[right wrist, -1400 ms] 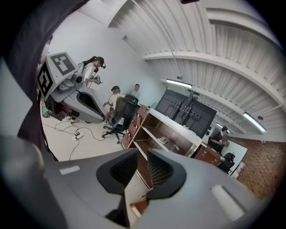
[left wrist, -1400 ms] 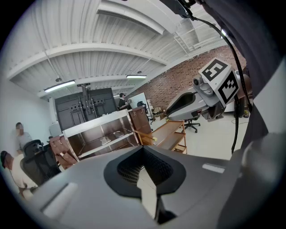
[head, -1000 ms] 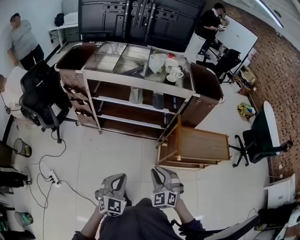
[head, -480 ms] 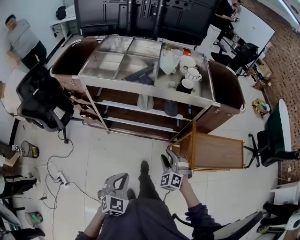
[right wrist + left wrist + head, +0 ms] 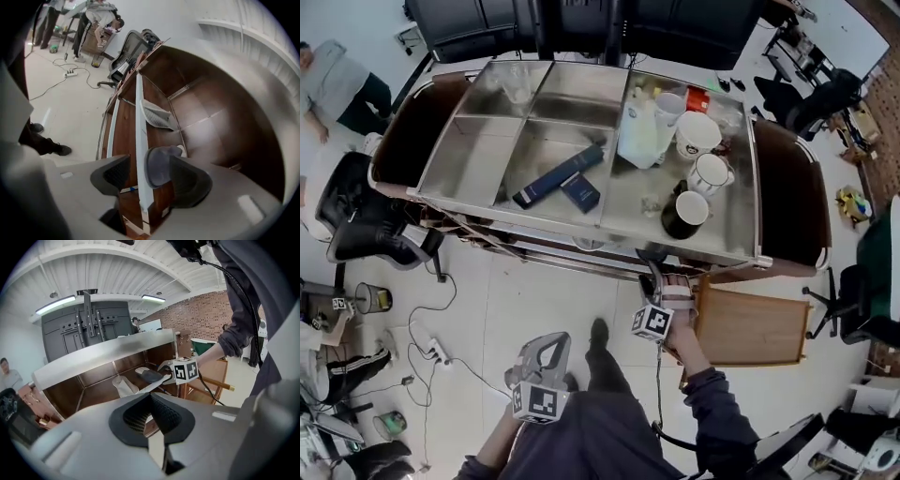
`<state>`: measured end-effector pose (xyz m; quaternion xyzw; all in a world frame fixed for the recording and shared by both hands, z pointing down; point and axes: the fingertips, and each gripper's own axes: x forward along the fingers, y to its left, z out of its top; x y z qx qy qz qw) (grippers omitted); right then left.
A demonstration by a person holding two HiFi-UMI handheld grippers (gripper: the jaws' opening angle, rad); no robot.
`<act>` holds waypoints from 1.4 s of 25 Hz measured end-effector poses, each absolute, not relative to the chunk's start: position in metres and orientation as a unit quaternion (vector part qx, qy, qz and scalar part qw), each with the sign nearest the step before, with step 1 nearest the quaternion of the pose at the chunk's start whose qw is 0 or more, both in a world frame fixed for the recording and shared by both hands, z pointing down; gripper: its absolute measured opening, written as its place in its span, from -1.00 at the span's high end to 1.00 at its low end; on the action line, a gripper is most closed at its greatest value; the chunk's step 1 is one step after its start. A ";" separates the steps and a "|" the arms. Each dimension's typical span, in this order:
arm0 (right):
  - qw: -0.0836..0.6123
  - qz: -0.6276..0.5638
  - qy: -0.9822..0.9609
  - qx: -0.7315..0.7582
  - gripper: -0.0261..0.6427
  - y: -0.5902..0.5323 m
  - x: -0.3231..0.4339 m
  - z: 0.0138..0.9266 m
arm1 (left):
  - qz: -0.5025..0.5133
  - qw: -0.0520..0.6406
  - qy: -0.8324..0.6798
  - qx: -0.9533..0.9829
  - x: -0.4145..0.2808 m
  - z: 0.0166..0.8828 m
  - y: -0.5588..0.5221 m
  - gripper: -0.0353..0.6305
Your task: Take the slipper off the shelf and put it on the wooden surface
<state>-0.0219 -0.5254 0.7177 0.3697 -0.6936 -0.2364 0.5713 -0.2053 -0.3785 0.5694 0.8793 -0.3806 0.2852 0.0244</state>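
Reach step, this one: the right gripper sat under the steel top, jaws wide apart astride the shelf edge. The grey slipper lay on the shelf against one jaw, not yet pinched. The left gripper hung low, jaws together on nothing. Next call, likely: close on the toe, lift clear, swing to the wooden surface.

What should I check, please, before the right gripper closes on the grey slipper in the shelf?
1. Jaws of the right gripper apart: ok.
2. The grey slipper between them: ok, close to one jaw.
3. Jaws clear of the shelf edge: not ok, it runs between them too.
4. The pale slipper out of the bite: ok, it lies farther in.
5. The wooden surface bare: ok.
6. The left gripper out of the way: ok, shut, empty, held low.
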 end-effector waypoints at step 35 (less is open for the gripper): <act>0.499 -0.347 -0.673 0.422 0.71 -0.126 0.035 0.609 | 0.250 0.003 -0.412 0.876 -0.165 0.571 -0.055 0.84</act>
